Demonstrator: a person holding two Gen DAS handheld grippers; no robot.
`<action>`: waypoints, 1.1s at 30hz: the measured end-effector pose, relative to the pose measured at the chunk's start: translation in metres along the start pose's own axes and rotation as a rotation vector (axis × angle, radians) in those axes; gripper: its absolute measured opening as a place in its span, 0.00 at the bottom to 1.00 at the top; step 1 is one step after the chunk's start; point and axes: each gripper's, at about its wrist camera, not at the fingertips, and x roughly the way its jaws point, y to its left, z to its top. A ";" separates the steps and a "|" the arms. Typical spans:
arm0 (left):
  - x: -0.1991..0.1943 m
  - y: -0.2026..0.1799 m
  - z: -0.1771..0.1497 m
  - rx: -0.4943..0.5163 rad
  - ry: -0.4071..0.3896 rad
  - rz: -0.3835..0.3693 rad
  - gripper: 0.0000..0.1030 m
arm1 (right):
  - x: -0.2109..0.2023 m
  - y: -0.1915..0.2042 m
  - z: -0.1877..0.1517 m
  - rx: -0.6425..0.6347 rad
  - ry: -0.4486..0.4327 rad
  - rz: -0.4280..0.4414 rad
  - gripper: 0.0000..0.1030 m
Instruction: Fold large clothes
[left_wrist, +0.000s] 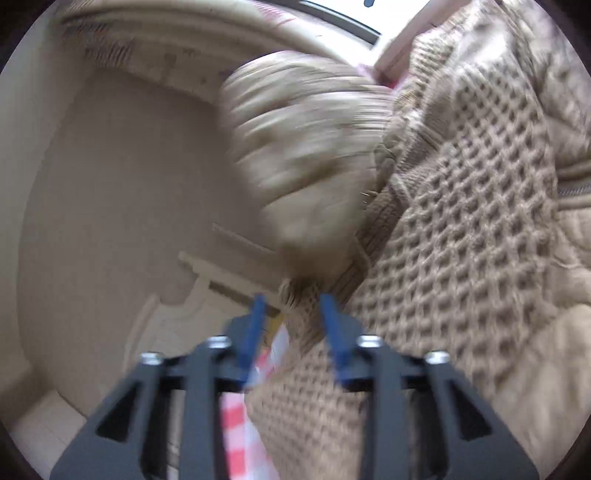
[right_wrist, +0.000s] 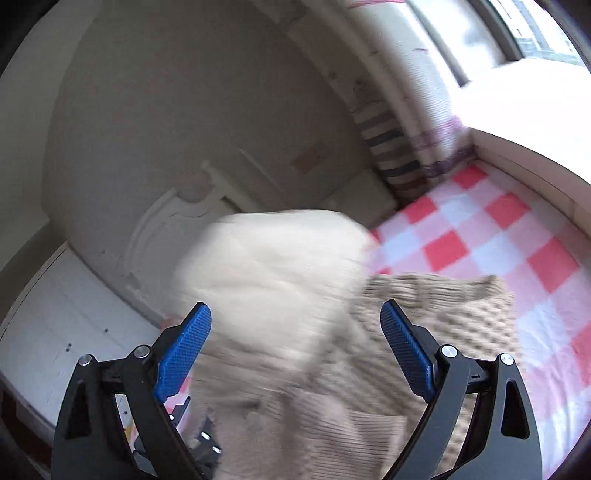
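Black-framed tongs (right_wrist: 295, 321) with blue ribbed pads (right_wrist: 183, 354) and silver screws (right_wrist: 448, 350)

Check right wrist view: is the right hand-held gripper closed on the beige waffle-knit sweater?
No: the right hand-held gripper stands wide open, its blue pads apart above the beige waffle-knit sweater, gripping nothing.

Two wrist fisheyes, both close over the bed

The left view looks along its fingers, pressed up against the beige knit sweater (left_wrist: 461, 221). The right view sits further back, tilted slightly down over the checked sheet (right_wrist: 498, 236). Both share sweater, sheet and pale wall (right_wrist: 166, 110).
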 end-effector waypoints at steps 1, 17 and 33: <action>-0.005 0.007 -0.003 -0.032 0.003 0.001 0.59 | 0.004 0.010 0.002 -0.024 0.012 0.018 0.87; 0.037 0.119 -0.040 -1.619 0.496 -1.128 0.97 | 0.075 -0.005 0.036 0.265 0.178 -0.004 0.90; 0.090 0.020 0.076 -1.645 0.521 -1.271 0.97 | 0.107 0.013 0.028 0.121 0.336 0.003 0.42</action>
